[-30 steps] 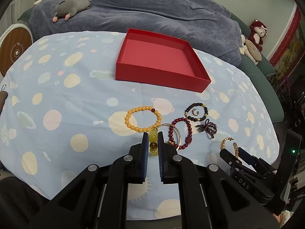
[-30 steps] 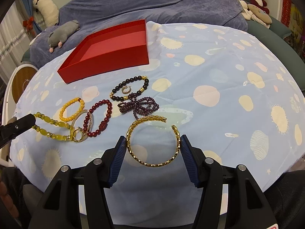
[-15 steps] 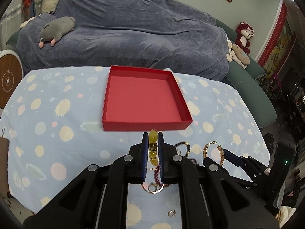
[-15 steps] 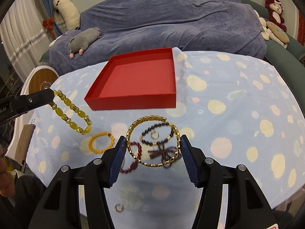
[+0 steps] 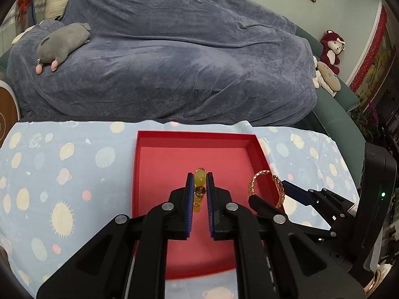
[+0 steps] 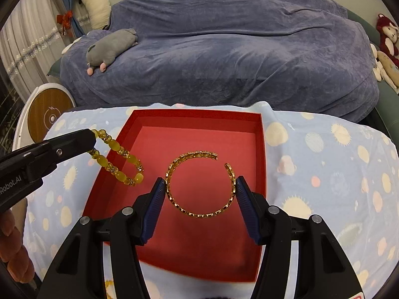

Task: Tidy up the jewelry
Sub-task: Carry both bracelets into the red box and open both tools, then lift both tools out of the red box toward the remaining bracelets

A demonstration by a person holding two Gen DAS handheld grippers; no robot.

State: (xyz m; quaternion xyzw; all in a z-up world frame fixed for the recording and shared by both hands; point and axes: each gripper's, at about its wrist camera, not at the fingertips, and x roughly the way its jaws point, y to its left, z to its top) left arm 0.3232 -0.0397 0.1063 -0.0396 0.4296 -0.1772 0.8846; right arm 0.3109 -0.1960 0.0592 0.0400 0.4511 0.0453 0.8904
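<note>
A red open box (image 5: 147, 164) (image 6: 259, 149) sits on the spotted blue tablecloth; nothing lies inside it. My left gripper (image 5: 200, 183) is shut on a yellow bead bracelet (image 5: 200, 177) and holds it above the box; the bracelet hangs over the box's left edge in the right wrist view (image 6: 117, 159). My right gripper (image 6: 200, 186) is shut on a gold open bangle (image 6: 199, 184) and holds it flat above the box; the bangle also shows in the left wrist view (image 5: 265, 186).
A sofa under a blue-grey cover (image 5: 187, 62) stands behind the table, with a grey plush toy (image 5: 62, 44) on it. More plush toys (image 5: 329, 59) sit at the right. A round wooden-topped device (image 6: 49, 117) stands at the left. The other jewelry is out of view.
Both grippers have lifted their bracelets off the table and carried them forward. They now hang over the red box; the other jewelry has dropped out of view.
</note>
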